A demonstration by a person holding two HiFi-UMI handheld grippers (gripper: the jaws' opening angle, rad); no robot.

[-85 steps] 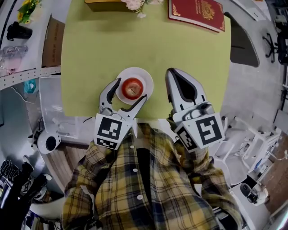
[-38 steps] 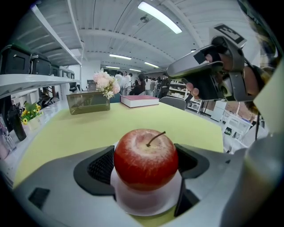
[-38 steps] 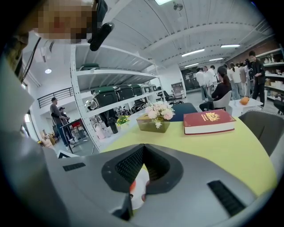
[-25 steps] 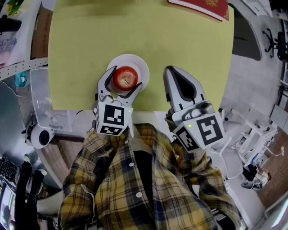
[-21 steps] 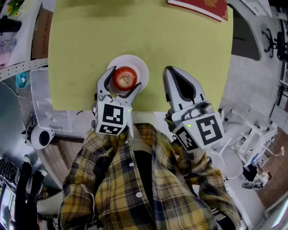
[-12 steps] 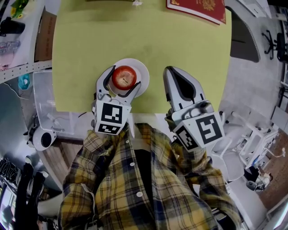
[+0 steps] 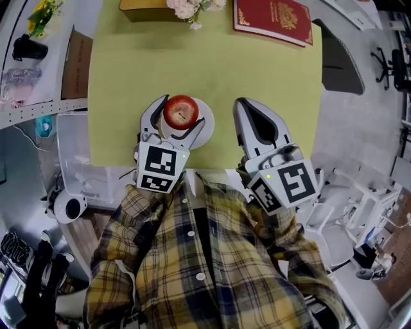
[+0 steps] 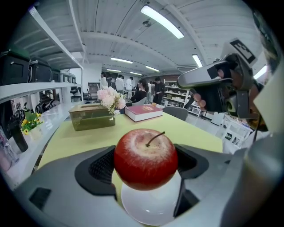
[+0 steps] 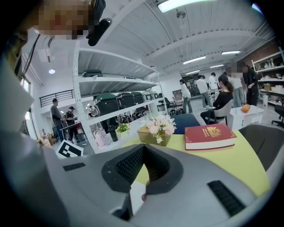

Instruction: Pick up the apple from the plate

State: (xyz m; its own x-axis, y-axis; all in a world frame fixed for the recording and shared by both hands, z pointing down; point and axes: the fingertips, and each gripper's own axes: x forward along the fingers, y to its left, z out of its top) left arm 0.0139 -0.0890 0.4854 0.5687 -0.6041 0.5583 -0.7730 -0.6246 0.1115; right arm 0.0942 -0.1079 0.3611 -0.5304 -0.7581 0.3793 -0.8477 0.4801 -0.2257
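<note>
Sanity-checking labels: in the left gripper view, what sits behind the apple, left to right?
Green box → pink flowers at its right end → red book → right gripper, tongs closed. The apple, gripped in the left gripper tongs, is in front of them all.

A red book [image 7: 275, 20] lies near flowers [image 7: 189, 8] on the green table [image 7: 212, 64].

The counter [image 7: 257, 83] is seen steeply from above; close, low views are taken along the left tool [image 7: 180, 114] and right tool [image 7: 244, 106]; the red book [image 7: 273, 19] is shared.
</note>
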